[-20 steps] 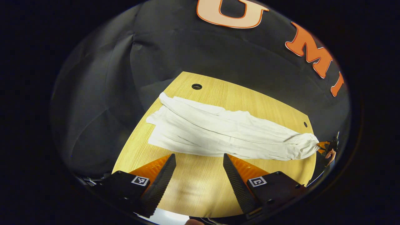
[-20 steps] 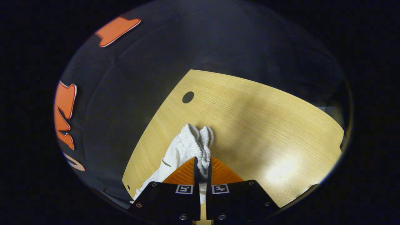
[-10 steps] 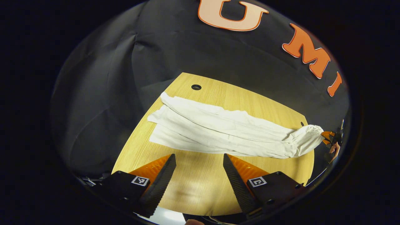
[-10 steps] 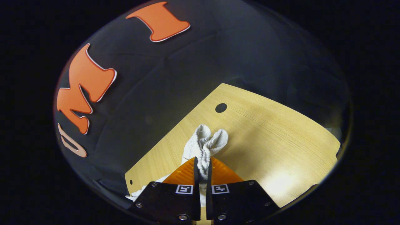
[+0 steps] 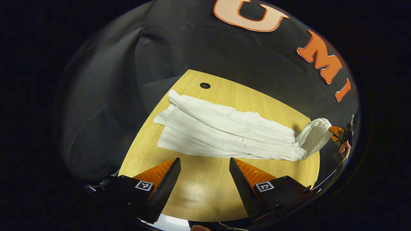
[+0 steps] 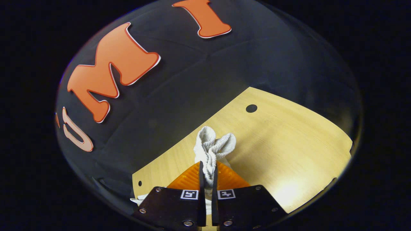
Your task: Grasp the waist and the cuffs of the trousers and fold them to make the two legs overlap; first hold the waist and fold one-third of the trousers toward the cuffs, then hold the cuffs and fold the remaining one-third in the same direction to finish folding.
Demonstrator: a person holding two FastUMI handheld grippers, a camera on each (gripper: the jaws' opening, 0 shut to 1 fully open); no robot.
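Trousers: white, thin, soft cloth, likely light and floppy, so they will sag and wrinkle wherever unsupported. They lie stretched along the wooden tabletop, legs roughly overlapped, cuffs near the round hole. Ribbed elastic waist is bunched and raised off the tabletop, the right gripper with fingers pressed together on it. Waistband looks like the firmest hold; cuff hems next. Left gripper hangs on the near side of the trousers, fingers apart, holding nothing, not touching the cloth.
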